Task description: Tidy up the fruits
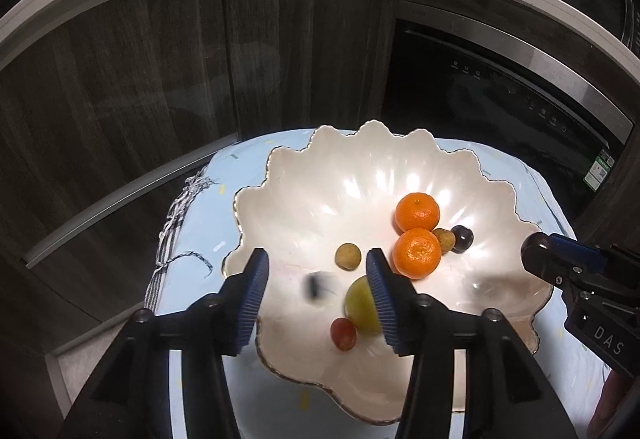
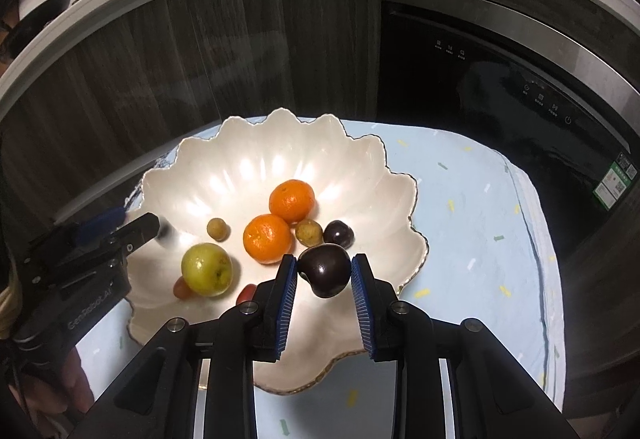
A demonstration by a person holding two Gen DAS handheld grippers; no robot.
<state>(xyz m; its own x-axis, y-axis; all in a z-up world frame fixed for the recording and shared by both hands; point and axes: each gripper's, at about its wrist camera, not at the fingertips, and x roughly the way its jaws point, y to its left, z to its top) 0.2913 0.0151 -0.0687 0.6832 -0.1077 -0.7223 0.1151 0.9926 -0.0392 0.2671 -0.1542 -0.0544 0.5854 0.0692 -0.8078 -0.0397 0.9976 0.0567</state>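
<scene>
Two grippers [image 1: 318,295] [image 2: 325,273] over scalloped bowl [image 2: 248,135]

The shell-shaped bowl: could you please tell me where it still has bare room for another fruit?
The shell-shaped bowl is bare across its back ribs, behind the oranges, and along its right side. The near middle is crowded: oranges, green fruit, small brown fruits.

Scalloped bowl [image 2: 200,167]: glossy pearly glazed ceramic, thin gilt rim. Tablecloth [image 2: 472,207]: matt pale blue cloth, speckled print. Mandarins [image 2: 267,238]: pitted, slightly shiny peel. Dark plum [image 2: 325,271]: smooth, glossy skin. Green-yellow fruit [image 2: 206,269]: smooth, waxy sheen. Gripper pads [image 2: 288,303]: ribbed blue rubber on matt black plastic fingers. Cabinet doors [image 1: 120,99]: dark wood grain, satin. Oven front [image 1: 500,111]: glossy black glass, brushed metal trim.
</scene>
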